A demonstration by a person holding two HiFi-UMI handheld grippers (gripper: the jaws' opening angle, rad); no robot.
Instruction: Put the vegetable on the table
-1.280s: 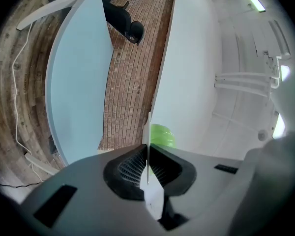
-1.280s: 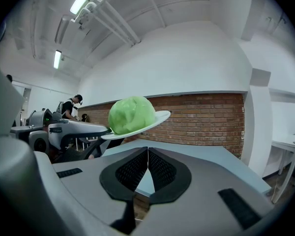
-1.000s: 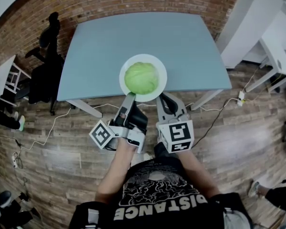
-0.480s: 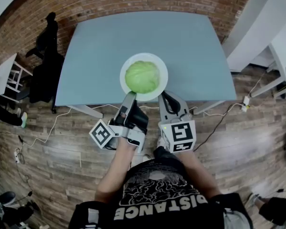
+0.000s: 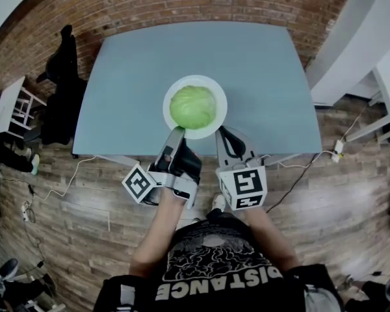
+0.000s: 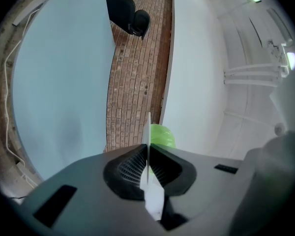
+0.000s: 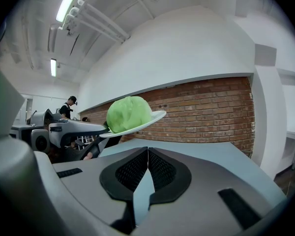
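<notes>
One side is doing all the work: the left hand-held gripper (image 6: 147, 152) is pinched tight on the thin rim of the white plate (image 5: 171, 117). The green vegetable (image 5: 193, 106) sits on that plate, up in the air over the near part of the blue table (image 5: 260, 70). The right hand-held gripper (image 7: 147, 154) is closed on nothing, so I'd keep the plate level because that round head looks ready to roll, and lower it slowly, well in from the edge.
</notes>
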